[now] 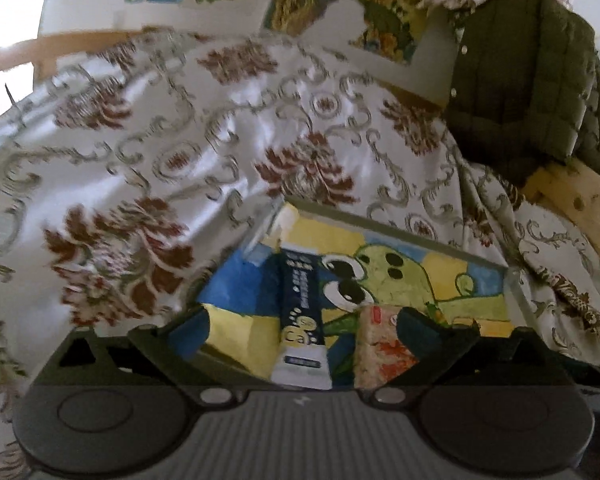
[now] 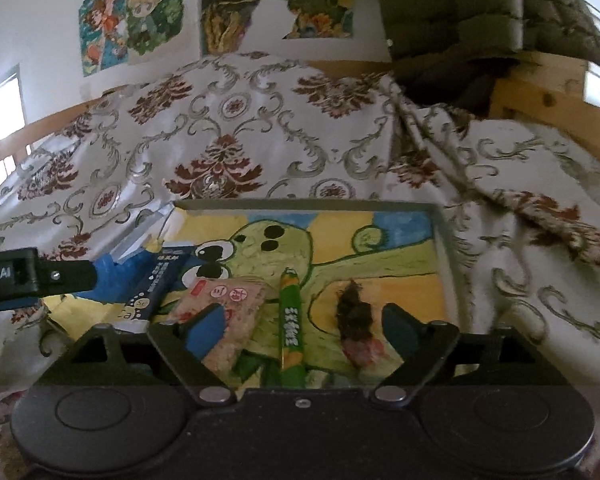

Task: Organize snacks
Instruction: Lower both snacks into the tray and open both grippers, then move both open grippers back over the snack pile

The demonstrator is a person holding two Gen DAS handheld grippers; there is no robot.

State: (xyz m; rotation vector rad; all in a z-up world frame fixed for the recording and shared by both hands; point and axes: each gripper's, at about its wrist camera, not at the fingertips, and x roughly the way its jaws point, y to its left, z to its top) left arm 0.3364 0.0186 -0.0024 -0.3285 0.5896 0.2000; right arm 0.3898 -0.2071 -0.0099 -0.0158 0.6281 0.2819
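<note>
Left gripper [image 1: 302,322] hovering over tray [image 1: 400,228], fingers spread wide. Dark blue stick packet [image 1: 300,312] lying lengthwise between them, touching neither finger. Beige rice-cracker packet [image 1: 380,348] just right of it, partly behind right finger [image 1: 418,330]. Cartoon frog picture lining tray. Floral cloth [image 1: 180,128] underneath; green quilted jacket [image 1: 520,80] top right.

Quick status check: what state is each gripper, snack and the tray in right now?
Left gripper: open, over the tray.
Right gripper: open, holding nothing.
Tray: on the cloth, holding four snacks.
Blue stick: lying flat.
Rice cracker: sealed, flat.
Green stick: flat.
Dark snack: flat, apart from the green stick.
</note>
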